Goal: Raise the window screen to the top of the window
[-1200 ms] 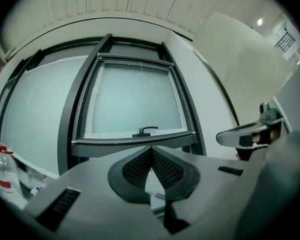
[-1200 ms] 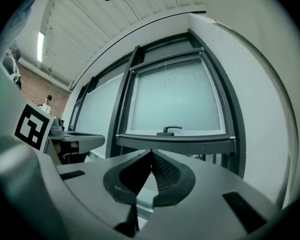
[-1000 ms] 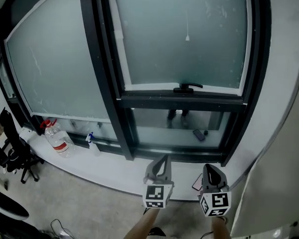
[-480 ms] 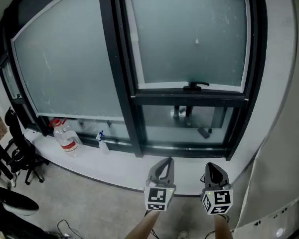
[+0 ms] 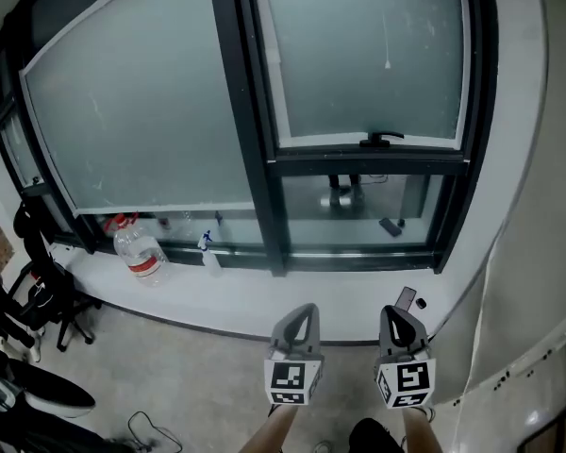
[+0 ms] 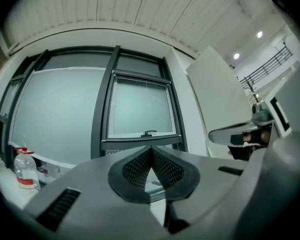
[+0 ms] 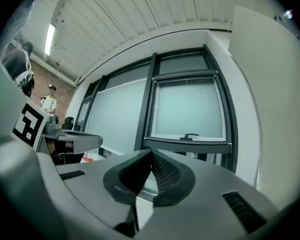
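Approach to the window: both tongs shut and empty, screen not yet touched.

Head view: the left gripper and right gripper sit side by side low in frame, well apart from the window screen. The window screen fills the right-hand sash above the white sill. Its sheet hangs vertical, facing me, and its bottom rail runs level from left to right, with a dark handle at mid-span. Left gripper view: jaws pressed tip to tip with nothing between them, window screen ahead. Right gripper view: likewise, jaws together on nothing, handle showing just above the tips. I judge this to be the reach-in step. Next I need to close the gap, open one tong, take the handle and push straight up.
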